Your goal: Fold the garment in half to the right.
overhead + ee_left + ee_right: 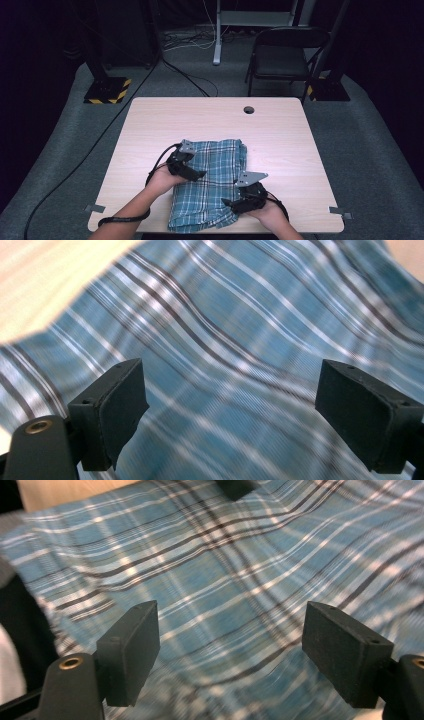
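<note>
Folded plaid cloth sits on the near half of the wooden table, its front edge right at the table's near rim. The left tongs are over the cloth's left side, jaws pointing in toward its middle. The right tongs are at the cloth's lower right corner, jaws aimed left across the fabric. In the left gripper view, the left tongs stand wide apart, with plaid spread out beyond and nothing pinched between the pads. Same story in the right gripper view: the right tongs are spread, with blue checks running under the gap and no fabric caught. Whether the jaws touch the cloth, can't tell from here.
</note>
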`<state>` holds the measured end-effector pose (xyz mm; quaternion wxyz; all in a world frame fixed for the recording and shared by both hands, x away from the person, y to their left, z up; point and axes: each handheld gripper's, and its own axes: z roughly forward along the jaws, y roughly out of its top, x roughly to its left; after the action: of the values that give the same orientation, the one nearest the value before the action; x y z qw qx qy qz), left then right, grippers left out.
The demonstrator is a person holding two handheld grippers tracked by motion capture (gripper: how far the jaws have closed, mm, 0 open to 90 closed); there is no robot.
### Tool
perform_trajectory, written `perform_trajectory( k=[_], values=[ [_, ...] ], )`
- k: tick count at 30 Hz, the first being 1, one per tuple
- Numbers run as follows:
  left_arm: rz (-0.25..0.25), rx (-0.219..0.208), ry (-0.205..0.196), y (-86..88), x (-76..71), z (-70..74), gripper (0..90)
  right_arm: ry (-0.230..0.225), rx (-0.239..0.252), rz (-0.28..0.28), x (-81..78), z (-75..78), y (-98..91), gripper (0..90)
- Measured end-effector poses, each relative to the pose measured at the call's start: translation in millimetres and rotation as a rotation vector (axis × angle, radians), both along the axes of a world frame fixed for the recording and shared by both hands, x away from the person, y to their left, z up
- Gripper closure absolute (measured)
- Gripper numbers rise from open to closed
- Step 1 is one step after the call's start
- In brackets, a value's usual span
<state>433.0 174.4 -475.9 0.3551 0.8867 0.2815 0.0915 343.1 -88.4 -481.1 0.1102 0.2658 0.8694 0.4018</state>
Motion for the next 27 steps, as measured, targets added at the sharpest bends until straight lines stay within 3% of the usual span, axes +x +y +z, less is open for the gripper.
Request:
perform_trajectory(
  k=[6, 9, 11, 14, 16, 20, 21, 22, 23, 25, 27],
  values=[
    [-0.021, 0.004, 0.001, 10.1, -18.3, -12.1, 12.7, -0.032, -0.033, 0.015, 29.8, 6.4, 14.7, 22.4],
    [-0.025, -0.009, -0.032, 13.5, -23.8, -22.9, 11.7, -0.044, -0.049, 0.011, 55.8, 4.5, 23.4, 22.5],
    [-0.014, -0.024, -0.061, 15.0, -29.4, -31.1, 11.6, -0.046, -0.056, 0.008, 62.3, 2.2, 25.1, 22.7],
    [-0.019, -0.008, -0.142, 15.6, -41.4, -36.9, 11.6, -0.019, -0.081, -0.013, 83.9, -15.4, 24.6, 25.0],
    [-0.021, -0.004, -0.151, 16.9, -47.3, -29.6, 11.8, -0.016, -0.078, -0.014, 85.6, -19.8, 22.7, 25.5],
    [-0.039, -0.071, -0.121, 22.0, -60.4, -15.2, 12.4, -0.085, -0.099, -0.004, 76.0, -35.1, 15.9, 26.4],
    [-0.049, -0.077, -0.114, 22.0, -63.8, -14.7, 12.4, -0.085, -0.099, -0.004, 76.0, -35.1, 15.9, 26.4],
    [-0.063, -0.066, -0.109, 21.0, -66.7, -15.7, 12.4, -0.091, -0.106, 0.000, 74.5, -35.9, 15.5, 26.3],
    [-0.100, -0.032, -0.095, 18.2, -70.8, -21.9, 12.5, -0.064, -0.116, 0.003, 75.8, -32.2, 15.4, 26.3],
    [-0.111, -0.009, -0.084, 16.8, -71.8, -26.4, 12.2, -0.040, -0.112, -0.008, 77.5, -27.6, 15.8, 26.3],
    [-0.113, 0.011, -0.085, 15.6, -72.5, -34.6, 11.8, -0.040, -0.060, -0.032, 79.8, -16.7, 16.4, 25.9]
  ],
)
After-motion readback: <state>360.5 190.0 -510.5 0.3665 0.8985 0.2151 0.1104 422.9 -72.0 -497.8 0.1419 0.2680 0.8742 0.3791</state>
